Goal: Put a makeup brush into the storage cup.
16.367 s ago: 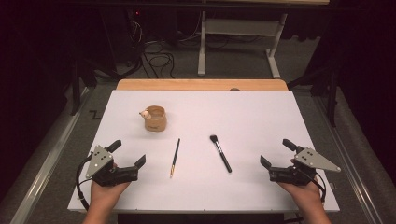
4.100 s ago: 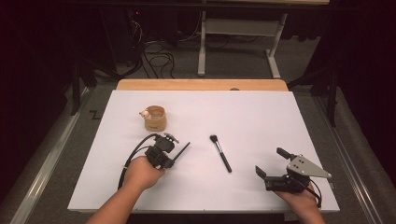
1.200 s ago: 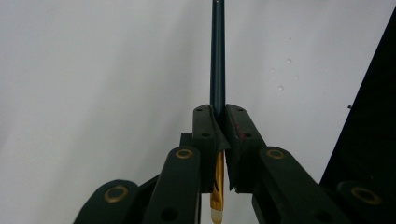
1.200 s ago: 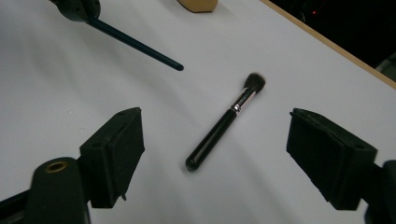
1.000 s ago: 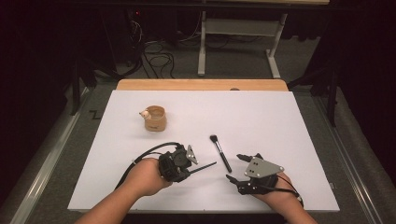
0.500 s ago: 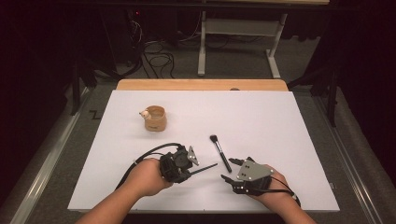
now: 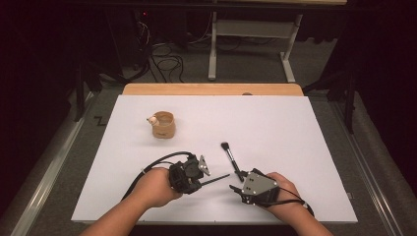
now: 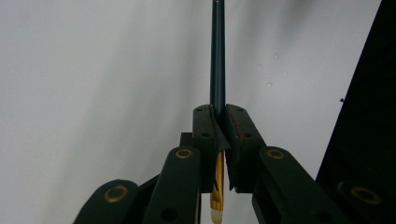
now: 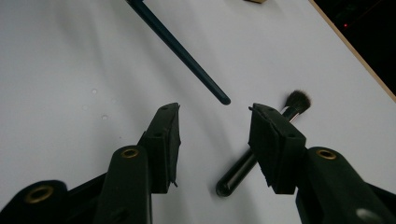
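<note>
While the white table (image 7: pixel 295 128) carries everything, the wooden cup (image 7: pixel 163 125) sits at 10 o'clock from centre, well apart from both hands. Left claw (image 7: pixel 200 173) at 7 o'clock is clamped on the thin paintbrush (image 7: pixel 215 179); its dark handle sticks out toward 3 o'clock, tip in the air near the right claw (image 7: pixel 236 188). Right claw at 5 o'clock: jaws apart, just been closing, nothing pinched; the handle tip (image 9: pixel 225 100) is just ahead of the gap. Makeup brush (image 7: pixel 230 156) lies flat on the table, bristles at 12 o'clock, handle end (image 9: pixel 229 185) under the right claw.
</note>
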A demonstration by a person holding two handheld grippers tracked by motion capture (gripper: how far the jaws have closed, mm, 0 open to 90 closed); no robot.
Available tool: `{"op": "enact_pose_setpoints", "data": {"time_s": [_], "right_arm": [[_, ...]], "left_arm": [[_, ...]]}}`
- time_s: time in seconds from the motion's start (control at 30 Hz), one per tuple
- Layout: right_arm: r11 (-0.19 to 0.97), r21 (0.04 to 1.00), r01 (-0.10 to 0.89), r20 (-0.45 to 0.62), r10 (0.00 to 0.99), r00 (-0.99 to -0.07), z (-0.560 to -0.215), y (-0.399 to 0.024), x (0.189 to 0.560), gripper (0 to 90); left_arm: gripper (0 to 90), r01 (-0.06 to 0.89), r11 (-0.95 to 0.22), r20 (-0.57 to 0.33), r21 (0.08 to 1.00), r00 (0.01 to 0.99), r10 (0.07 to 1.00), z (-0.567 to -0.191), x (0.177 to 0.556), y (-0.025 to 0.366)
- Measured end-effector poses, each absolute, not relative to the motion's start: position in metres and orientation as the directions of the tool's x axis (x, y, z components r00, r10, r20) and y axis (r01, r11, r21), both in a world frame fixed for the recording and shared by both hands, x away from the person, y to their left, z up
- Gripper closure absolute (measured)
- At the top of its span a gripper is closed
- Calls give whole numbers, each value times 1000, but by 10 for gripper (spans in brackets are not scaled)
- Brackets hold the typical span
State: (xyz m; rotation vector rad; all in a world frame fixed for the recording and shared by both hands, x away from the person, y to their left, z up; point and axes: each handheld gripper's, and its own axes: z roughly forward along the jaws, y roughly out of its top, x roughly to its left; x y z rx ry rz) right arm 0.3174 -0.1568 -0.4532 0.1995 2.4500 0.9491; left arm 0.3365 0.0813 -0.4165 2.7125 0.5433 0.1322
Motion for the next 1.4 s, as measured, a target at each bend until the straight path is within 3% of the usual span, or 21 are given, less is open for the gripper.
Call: {"op": "enact_pose_setpoints", "data": {"time_s": [0.3, 0.67, 1.4], "right_arm": [[771, 635, -58, -410, 271, -871, -454, -151, 321, 562], [798, 599, -71, -412, 232, -881, -456, -143, 325, 517], [825, 553, -121, -433, 160, -887, -459, -134, 328, 617]], "left_arm": [[832, 341, -862, 14, 376, 928, 373, -417, 334, 78], [832, 331, -864, 10, 379, 933, 361, -418, 331, 74], [833, 322, -868, 2, 379, 937, 349, -418, 330, 70]]}}
